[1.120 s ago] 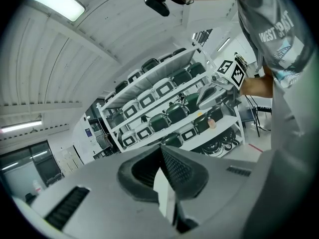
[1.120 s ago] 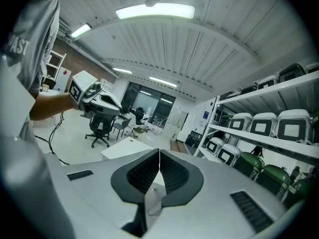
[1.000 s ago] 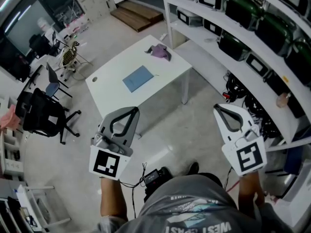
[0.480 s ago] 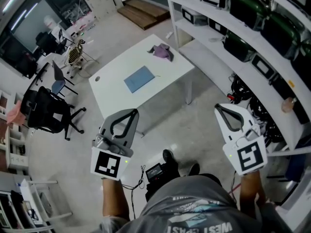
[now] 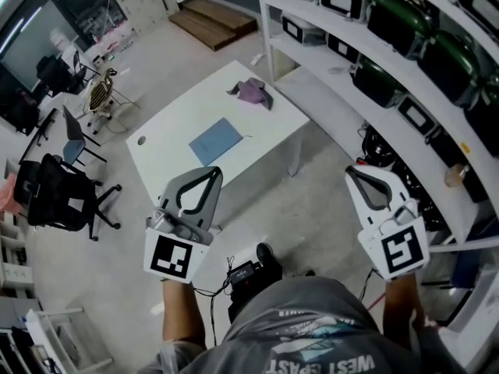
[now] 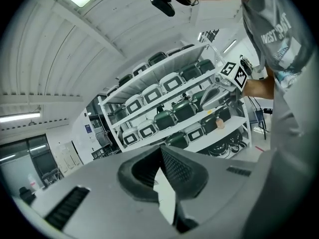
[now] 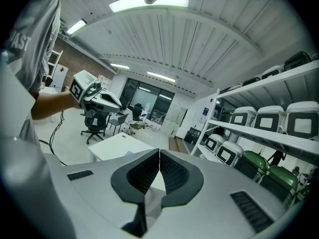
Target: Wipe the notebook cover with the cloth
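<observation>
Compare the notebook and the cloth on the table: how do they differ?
The notebook is blue, the cloth purple. The notebook lies flat as a rectangle; the cloth is crumpled. The notebook sits near the middle of the table, the cloth near its far corner by the shelves. Both rest on the white table, apart.

Short-sleeved grey T-shirt (image 5: 312, 337) with pale lettering. Left gripper (image 5: 209, 176) and right gripper (image 5: 353, 175): pale grey shells, black ribbed pads (image 7: 143, 176), black-and-white square-marker cubes (image 5: 170, 257).

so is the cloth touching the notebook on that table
Apart. The head view shows the purple cloth near the far corner of the table and the blue notebook nearer the middle, with bare white top plainly between them.
</observation>
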{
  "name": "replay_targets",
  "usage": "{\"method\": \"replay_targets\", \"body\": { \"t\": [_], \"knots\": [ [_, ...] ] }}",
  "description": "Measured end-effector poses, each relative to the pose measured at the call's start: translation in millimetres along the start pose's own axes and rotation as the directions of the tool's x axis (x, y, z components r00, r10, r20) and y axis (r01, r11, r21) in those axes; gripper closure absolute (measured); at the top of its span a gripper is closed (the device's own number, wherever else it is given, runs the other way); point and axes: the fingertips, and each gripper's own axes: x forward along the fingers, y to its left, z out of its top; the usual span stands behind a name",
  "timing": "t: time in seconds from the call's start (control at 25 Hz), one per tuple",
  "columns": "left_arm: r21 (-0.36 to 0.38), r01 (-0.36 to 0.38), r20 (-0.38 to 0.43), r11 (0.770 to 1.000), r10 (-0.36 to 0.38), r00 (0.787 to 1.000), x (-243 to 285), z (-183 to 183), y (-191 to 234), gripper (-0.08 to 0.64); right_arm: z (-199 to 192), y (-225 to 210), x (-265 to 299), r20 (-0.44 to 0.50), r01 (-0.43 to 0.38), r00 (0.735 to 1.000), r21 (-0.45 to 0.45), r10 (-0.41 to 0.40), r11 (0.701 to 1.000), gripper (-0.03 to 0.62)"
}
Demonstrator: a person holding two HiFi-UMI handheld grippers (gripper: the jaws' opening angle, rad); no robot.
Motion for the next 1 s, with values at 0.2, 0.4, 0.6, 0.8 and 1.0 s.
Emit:
{"method": "replay_targets", "body": {
  "t": [0.2,0.4,0.6,0.8,1.0],
  "knots": [
    [-0.006,0.007,0.037,1.000,-0.006,0.999,19,-24,52,0.558,19,-1,55,-0.011,0.014,1.000,-0.031,-0.015,0.999,0.561],
    [-0.003,0.038,0.060,0.999,-0.038,0.998,37,-47,86,0.558,29,-1,96,-0.030,0.036,0.999,-0.027,-0.036,0.999,0.561],
    [-0.020,0.043,0.063,0.999,-0.041,0.997,53,-62,107,0.558,27,-6,127,-0.068,0.015,0.998,-0.032,-0.017,0.999,0.561],
    [-0.039,0.045,0.028,0.998,-0.044,0.999,80,-78,121,0.558,18,-28,161,-0.081,-0.013,0.997,-0.024,0.012,1.000,0.561],
    [-0.046,0.015,-0.035,0.999,-0.016,0.999,115,-83,134,0.558,0,-61,201,-0.061,-0.082,0.995,-0.001,0.082,0.997,0.561]
  ]
}}
